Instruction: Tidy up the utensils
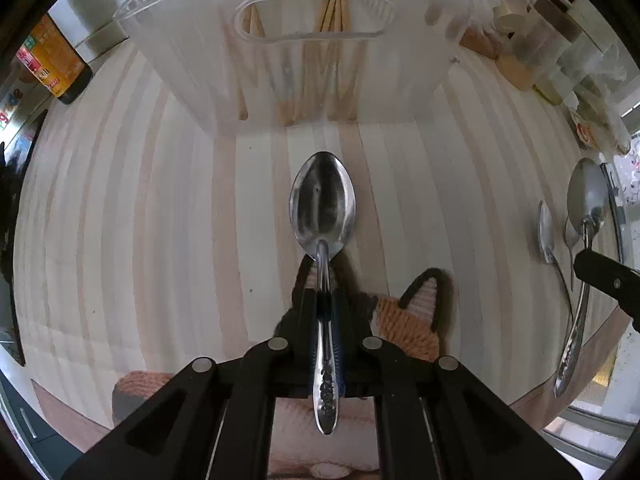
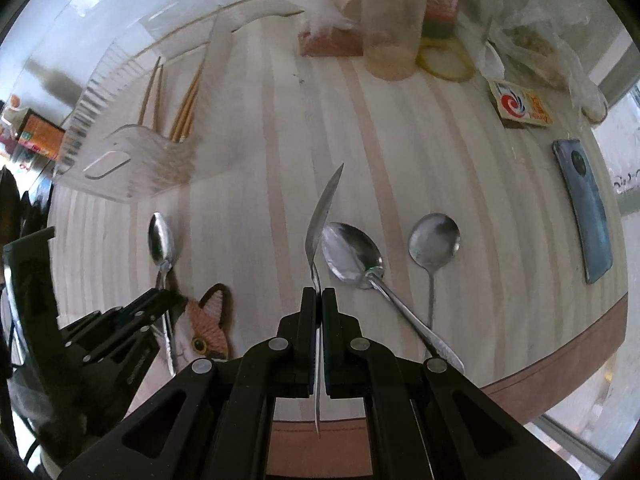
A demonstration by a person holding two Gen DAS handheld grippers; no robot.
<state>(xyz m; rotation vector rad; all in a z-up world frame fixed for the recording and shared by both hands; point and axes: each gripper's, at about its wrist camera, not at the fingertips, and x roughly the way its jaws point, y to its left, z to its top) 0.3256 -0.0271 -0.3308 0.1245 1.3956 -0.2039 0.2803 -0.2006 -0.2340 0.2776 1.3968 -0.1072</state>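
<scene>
Home dining table (image 2: 400, 140): condiment jars (image 2: 394, 24), phone (image 2: 584, 204).

The desk (image 2: 440, 152) has a top of pale wood with light and pinkish stripes, and a reddish-brown band runs along its curved edge. Daylight falls on it from a window (image 2: 624, 152) at the right side, and the surface is bright. Behind the far side of the desk stands a white wall (image 2: 120, 8). At the far right corner many jars and packets stand close together.

Four spoons (image 2: 352, 252), perhaps six chopsticks (image 2: 186, 108), one clear basket (image 2: 120, 148)
</scene>
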